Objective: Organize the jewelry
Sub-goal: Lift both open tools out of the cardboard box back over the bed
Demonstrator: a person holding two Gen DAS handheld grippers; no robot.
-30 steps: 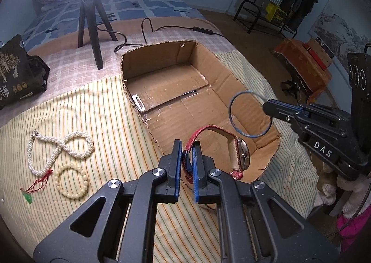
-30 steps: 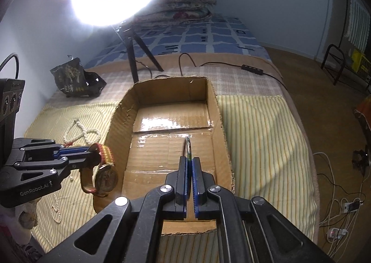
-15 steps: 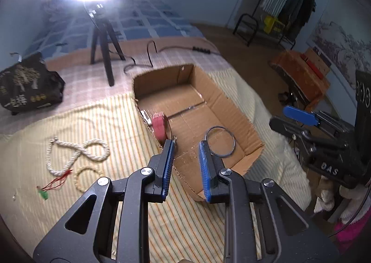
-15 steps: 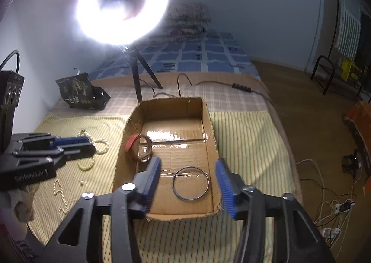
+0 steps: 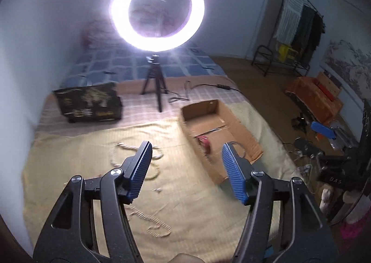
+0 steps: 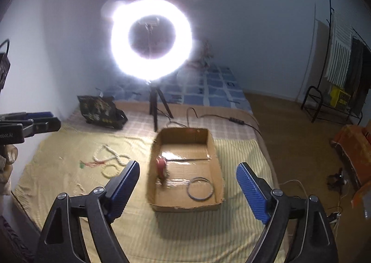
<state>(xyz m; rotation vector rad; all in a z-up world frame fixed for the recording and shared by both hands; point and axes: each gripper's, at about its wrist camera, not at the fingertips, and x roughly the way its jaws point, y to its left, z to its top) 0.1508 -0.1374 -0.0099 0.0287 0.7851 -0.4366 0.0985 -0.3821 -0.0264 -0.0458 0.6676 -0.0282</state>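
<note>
Both my grippers have let go and pulled back from the cardboard box [image 6: 209, 144].

My left gripper [image 5: 186, 171] and right gripper [image 6: 187, 190] hang spread wide, holding nothing. The red-strapped watch [image 6: 161, 166] and the ring bangle [image 6: 200, 188] lie inside the box; pearl necklace [image 6: 111, 155], blurred, seems to lie left on the striped cloth [image 6: 174, 235].

Bedroom — bed [image 6: 208, 87], clothes rack [image 6: 343, 70] along wall.
</note>
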